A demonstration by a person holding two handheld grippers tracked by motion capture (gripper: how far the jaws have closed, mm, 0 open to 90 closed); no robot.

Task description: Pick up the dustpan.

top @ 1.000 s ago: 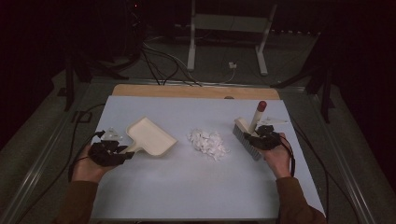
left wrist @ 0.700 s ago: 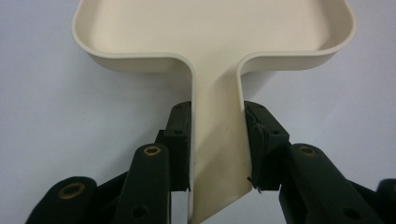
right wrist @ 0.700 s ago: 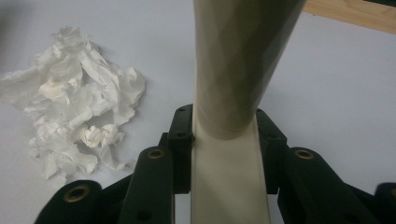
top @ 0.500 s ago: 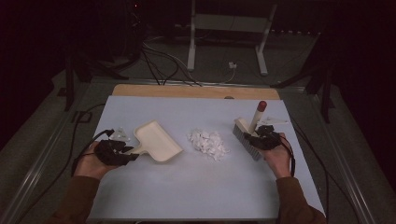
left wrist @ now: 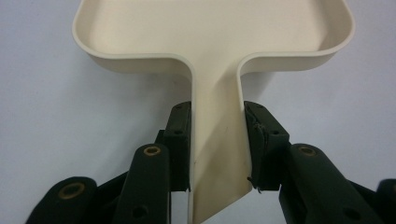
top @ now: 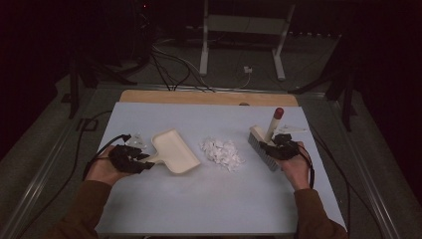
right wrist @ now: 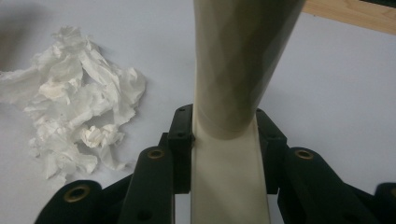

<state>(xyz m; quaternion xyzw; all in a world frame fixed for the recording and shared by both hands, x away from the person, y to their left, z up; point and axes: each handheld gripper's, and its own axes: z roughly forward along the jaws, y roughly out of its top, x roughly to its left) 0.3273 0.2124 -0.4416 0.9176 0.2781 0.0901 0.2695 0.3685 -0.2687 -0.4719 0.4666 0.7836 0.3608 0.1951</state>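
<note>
While the dustpan (top: 175,153) was pinched at its handle by the left gripper (top: 130,158) at nine o'clock and the brush (top: 264,141) was clamped by the right gripper (top: 281,148) at three, the paper scraps (top: 222,152) at the worktop (top: 209,199) centre were judged wholly unswept.

The table top (top: 209,209) is pale blue-grey, with a light wood strip (top: 209,97) along its far edge. The dustpan (top: 174,152) is plain cream. The brush (top: 266,144) has a cream body, grey bristles and a dark red handle tip. The crumpled paper scraps (top: 222,153) are white. Both the left gripper (left wrist: 217,112) and the right gripper (right wrist: 224,116) are black, with brass-coloured rivets. The person's sleeves (top: 79,214) are brown.
</note>
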